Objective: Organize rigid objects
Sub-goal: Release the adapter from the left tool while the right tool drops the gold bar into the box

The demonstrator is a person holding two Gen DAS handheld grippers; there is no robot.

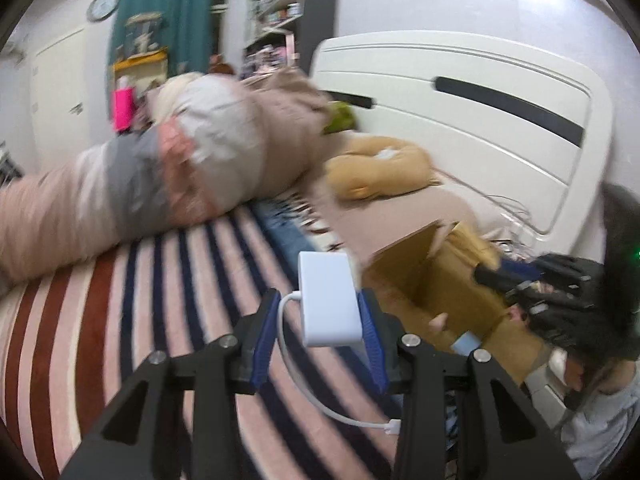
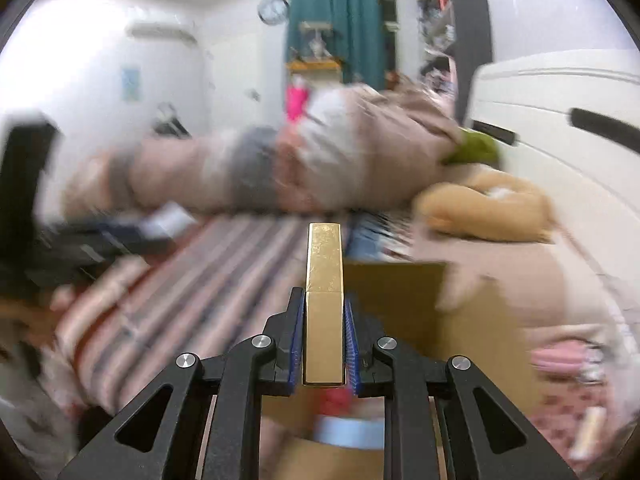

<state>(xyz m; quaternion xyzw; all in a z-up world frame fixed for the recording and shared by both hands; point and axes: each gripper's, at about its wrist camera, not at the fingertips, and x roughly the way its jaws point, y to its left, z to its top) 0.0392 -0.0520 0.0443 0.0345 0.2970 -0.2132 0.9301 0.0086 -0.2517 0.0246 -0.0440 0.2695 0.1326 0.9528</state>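
Note:
My left gripper (image 1: pixel 320 312) is shut on a white adapter block (image 1: pixel 328 300) whose white cable (image 1: pixel 320 396) hangs down to a plug. It is held above the striped bedcover, just left of an open cardboard box (image 1: pixel 440 292). My right gripper (image 2: pixel 323 316) is shut on a gold rectangular bar (image 2: pixel 324 296) that sticks out forward between the blue pads. It is held over the cardboard box (image 2: pixel 400 300). The right gripper also shows in the left wrist view as a dark shape (image 1: pixel 560 300) beyond the box. Both views are blurred by motion.
A striped bedcover (image 1: pixel 140 300) lies under the grippers. A rolled pink and grey blanket (image 1: pixel 160 172) lies across the back. A tan plush toy (image 1: pixel 380 168) sits by the white headboard (image 1: pixel 480 100). Small items lie inside the box (image 2: pixel 344 432).

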